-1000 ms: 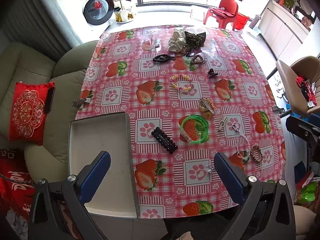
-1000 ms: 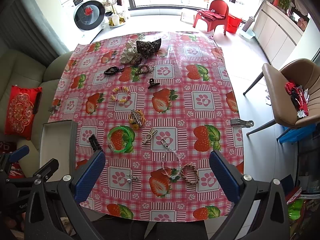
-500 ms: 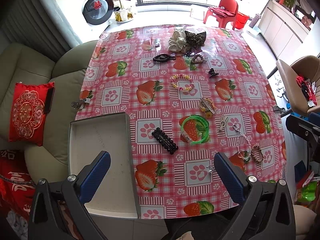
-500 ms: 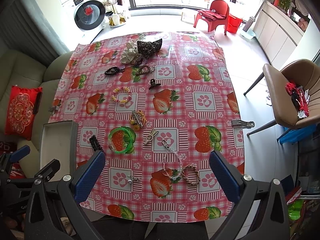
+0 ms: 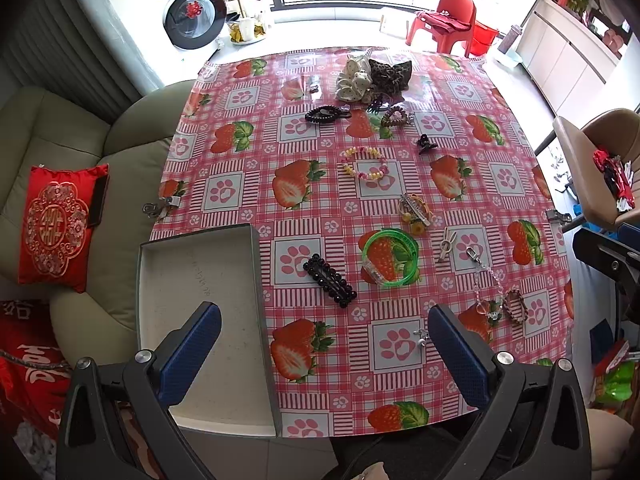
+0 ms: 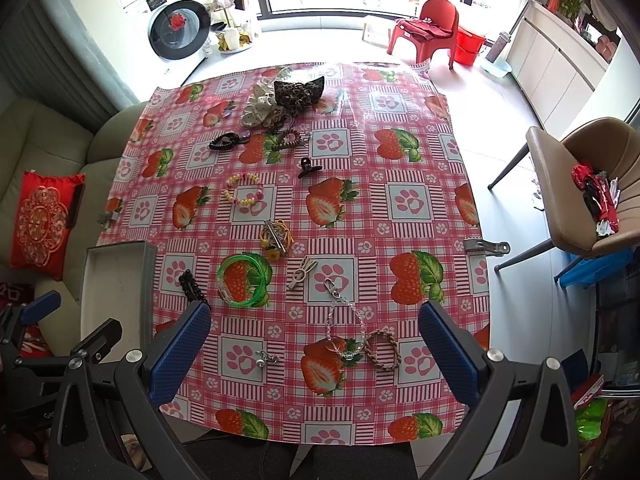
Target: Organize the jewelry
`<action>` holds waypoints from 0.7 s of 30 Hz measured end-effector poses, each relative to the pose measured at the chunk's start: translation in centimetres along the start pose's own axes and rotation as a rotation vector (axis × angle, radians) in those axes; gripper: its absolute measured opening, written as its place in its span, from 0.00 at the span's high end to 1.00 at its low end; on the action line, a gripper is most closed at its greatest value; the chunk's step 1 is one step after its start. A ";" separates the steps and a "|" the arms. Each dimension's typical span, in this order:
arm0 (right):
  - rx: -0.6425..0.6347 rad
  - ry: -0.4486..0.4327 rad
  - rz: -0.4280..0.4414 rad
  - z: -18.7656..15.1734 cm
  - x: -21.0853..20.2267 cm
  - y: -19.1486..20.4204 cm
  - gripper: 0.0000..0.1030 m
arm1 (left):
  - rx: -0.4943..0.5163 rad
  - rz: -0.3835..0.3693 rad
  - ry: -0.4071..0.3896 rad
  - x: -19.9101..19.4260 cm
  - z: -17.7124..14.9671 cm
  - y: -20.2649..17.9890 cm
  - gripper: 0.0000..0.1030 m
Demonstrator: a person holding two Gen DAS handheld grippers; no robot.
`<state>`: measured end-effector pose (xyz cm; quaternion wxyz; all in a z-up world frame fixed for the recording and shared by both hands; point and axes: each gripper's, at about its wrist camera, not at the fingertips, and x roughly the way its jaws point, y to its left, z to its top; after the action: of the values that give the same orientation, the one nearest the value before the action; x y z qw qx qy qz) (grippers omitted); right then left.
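Both hand-held grippers, left [image 5: 324,330] and right [image 6: 314,328], hover spread, holding nothing. Right of the grey tray [image 5: 256,280]: a black beaded hair clip [image 5: 330,280], then translucent green bangles [image 5: 390,258].

A tablecloth [image 5: 472,148] checked in pink, red and white is seen, printed with red strawberries, green leaves and pink paw prints on pale squares. Taking the bright green bangle [image 5: 390,258] as landmark: just to its left a glossy black beaded hair clip [image 5: 329,280] is seen; above it a yellow-and-silver clip bundle [image 5: 415,209], and farther above a bracelet [image 5: 365,164] of yellow, pink and white beads. To its lower right a brown braided loop [image 5: 515,307] is seen. Far above it a cream dotted scrunchie [image 5: 354,80] and a dark leopard-patterned one [image 5: 390,74] are shown. To its left a tray [image 5: 200,276] with a white floor and grey walls is seen. Blue pads [image 5: 192,354] with a fine grid texture are borne on black frames.
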<state>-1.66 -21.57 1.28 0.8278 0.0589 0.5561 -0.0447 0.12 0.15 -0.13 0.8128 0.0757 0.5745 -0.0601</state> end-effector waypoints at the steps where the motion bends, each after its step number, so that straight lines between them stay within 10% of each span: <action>1: -0.001 0.001 0.000 0.0 0.0 -0.1 0.00 | 0.001 0.000 0.000 0.0 0.0 0.1 0.00; 21: 0.000 0.001 0.001 0.0 0.1 -0.1 0.00 | 0.001 0.004 0.003 0.1 0.0 0.0 0.00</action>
<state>-1.67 -21.61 1.15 0.8275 0.0592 0.5566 -0.0442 0.17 0.16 -0.23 0.8121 0.0773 0.5754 -0.0587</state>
